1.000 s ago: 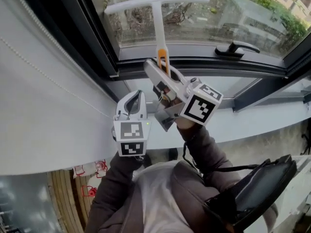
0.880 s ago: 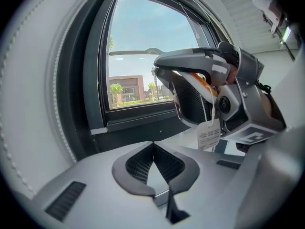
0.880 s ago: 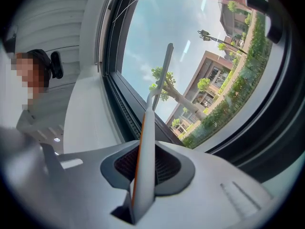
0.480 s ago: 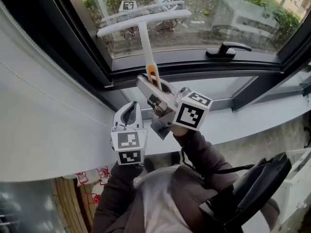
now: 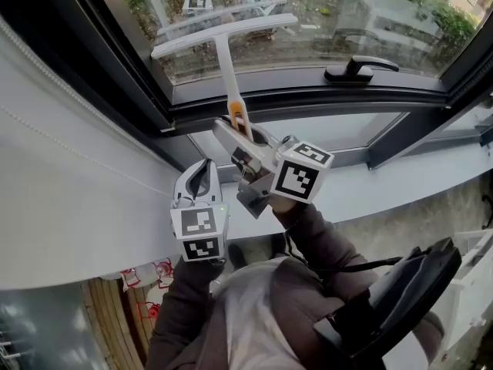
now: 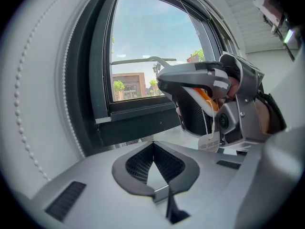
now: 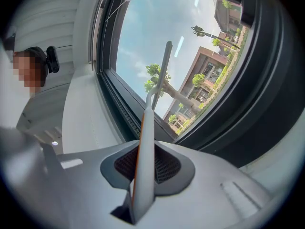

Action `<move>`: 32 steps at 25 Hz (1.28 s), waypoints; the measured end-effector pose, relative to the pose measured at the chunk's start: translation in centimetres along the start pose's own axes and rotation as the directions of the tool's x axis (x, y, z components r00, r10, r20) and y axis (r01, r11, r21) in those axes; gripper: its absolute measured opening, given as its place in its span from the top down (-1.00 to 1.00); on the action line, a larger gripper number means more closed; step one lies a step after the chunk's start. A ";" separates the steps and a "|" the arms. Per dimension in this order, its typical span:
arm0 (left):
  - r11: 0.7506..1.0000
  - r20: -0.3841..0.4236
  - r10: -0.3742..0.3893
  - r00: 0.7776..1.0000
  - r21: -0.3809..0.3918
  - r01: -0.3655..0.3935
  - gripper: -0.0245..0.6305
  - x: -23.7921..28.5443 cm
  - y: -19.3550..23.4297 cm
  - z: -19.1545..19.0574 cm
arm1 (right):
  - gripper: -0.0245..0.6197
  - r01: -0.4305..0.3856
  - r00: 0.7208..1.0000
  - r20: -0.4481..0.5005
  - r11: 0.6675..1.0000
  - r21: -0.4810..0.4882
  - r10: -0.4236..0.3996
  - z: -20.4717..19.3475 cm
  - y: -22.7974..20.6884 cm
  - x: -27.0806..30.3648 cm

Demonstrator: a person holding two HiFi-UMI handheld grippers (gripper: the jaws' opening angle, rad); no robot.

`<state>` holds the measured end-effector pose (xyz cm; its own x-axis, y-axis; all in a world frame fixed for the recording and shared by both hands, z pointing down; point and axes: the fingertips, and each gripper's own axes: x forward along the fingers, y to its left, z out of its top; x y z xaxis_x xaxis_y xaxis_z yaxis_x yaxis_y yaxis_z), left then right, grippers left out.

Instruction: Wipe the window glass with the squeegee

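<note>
The squeegee [image 5: 226, 68], gripped in the right claw [image 5: 240, 126], has slid lower down the glass [image 5: 370, 14].

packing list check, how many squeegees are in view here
1. The squeegee is gripped by its handle in the right gripper, blade up by the window glass. The paler twin shape behind it is only its reflection. None looks hidden.

Indoor room at a window, home or office unclear: dark window frame [image 5: 231, 108] with lever handle [image 5: 360, 69], white sill [image 5: 400, 185], white roller blind [image 5: 69, 199] with bead chain [image 6: 23, 104]. Trees [image 7: 159, 78] and brick buildings [image 7: 205, 87] show through the glass [image 5: 323, 21].
</note>
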<state>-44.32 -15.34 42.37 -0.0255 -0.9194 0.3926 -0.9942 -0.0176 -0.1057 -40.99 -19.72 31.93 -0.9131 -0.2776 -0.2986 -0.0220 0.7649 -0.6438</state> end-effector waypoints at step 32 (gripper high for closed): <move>1.000 -0.073 -0.006 0.997 0.005 0.007 0.92 -0.2 -0.1 -2.8 | 0.75 0.049 0.998 -0.053 0.998 0.051 -0.046 -4.3 -3.0 -2.1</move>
<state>-44.52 -14.06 44.82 -0.0266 -0.8881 0.4589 -0.9939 -0.0258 -0.1075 -40.77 -18.92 37.55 -0.9313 -0.2816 -0.2312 -0.0457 0.7198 -0.6927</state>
